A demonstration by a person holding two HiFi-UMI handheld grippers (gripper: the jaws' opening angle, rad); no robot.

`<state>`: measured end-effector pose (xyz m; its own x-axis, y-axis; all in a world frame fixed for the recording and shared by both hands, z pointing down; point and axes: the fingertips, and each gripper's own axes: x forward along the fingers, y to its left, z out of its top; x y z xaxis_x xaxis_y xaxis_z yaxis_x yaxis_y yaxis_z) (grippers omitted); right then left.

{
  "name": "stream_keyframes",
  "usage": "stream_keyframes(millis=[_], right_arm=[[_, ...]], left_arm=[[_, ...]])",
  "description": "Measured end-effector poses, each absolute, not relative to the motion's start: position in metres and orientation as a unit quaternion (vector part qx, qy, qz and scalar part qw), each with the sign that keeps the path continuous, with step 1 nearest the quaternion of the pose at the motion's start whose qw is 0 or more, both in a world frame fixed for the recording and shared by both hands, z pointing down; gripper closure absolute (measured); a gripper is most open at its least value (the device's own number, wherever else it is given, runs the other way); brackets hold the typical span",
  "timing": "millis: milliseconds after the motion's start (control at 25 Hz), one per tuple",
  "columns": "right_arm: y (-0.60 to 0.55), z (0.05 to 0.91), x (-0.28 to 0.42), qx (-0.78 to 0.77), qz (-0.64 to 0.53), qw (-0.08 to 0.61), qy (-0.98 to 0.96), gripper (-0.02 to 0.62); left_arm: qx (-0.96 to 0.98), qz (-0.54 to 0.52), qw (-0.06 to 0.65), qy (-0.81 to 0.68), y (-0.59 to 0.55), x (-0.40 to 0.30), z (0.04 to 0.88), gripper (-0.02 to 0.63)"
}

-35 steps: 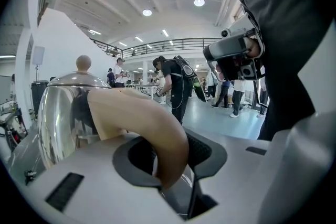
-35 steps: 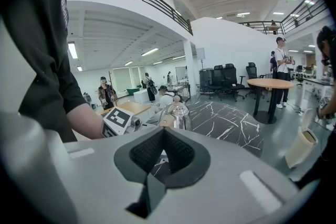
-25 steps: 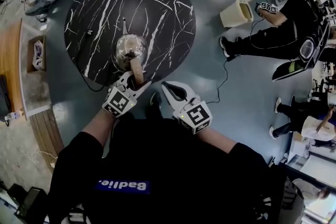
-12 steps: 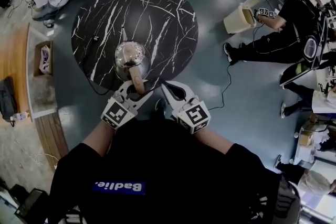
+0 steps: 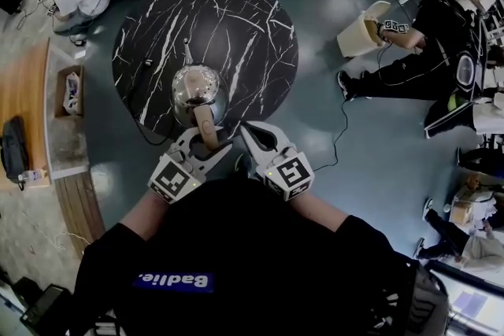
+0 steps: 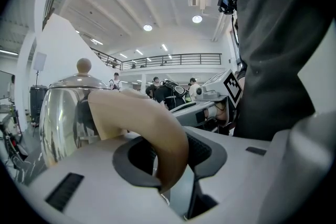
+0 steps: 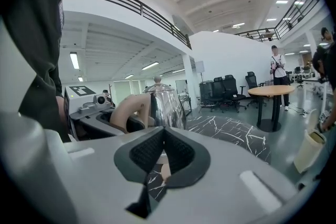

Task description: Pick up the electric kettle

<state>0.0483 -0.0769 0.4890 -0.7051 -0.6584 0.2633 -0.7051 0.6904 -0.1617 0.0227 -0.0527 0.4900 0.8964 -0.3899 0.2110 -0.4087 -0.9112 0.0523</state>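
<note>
Over the near edge of the round black marble table (image 5: 244, 20), the electric kettle (image 5: 197, 90) is held by its tan handle (image 5: 206, 126). Its polished steel body is seen side-on from the right gripper view and appears to hang just clear of the table top, though its base is hidden there. The left gripper (image 5: 203, 144) is closed about halfway, both pads pressed on the curved handle, which is seen between the jaws in the left gripper view. The right gripper (image 5: 252, 134) is kept just beside it, jaws drawn together on nothing.

The kettle is judged stiff and fairly heavy for a one-sided grip, more so if water is carried. The mirror-smooth body would be slippery and easily dented or scratched, so the handle is the right place to be gripped. Because the weight lies forward of the handle, a tilt toward the spout side is to be expected unless the grip is kept firm.

The lid, with its round knob (image 6: 83, 65), is seated on the kettle, so what is inside cannot be told. A cream bin (image 5: 361, 31) is stood on the floor well apart from the table; its contents cannot be made out.
</note>
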Motion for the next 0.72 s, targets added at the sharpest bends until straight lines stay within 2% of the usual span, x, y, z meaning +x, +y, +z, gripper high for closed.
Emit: stream_keyframes(millis=[720], right_arm=[[-0.067,0.483,0.042,0.355,0.110,0.090,-0.924,0.594]], left_arm=[[0.973,0.092,0.045,-0.206,-0.041,0.022,0.468,0.488]])
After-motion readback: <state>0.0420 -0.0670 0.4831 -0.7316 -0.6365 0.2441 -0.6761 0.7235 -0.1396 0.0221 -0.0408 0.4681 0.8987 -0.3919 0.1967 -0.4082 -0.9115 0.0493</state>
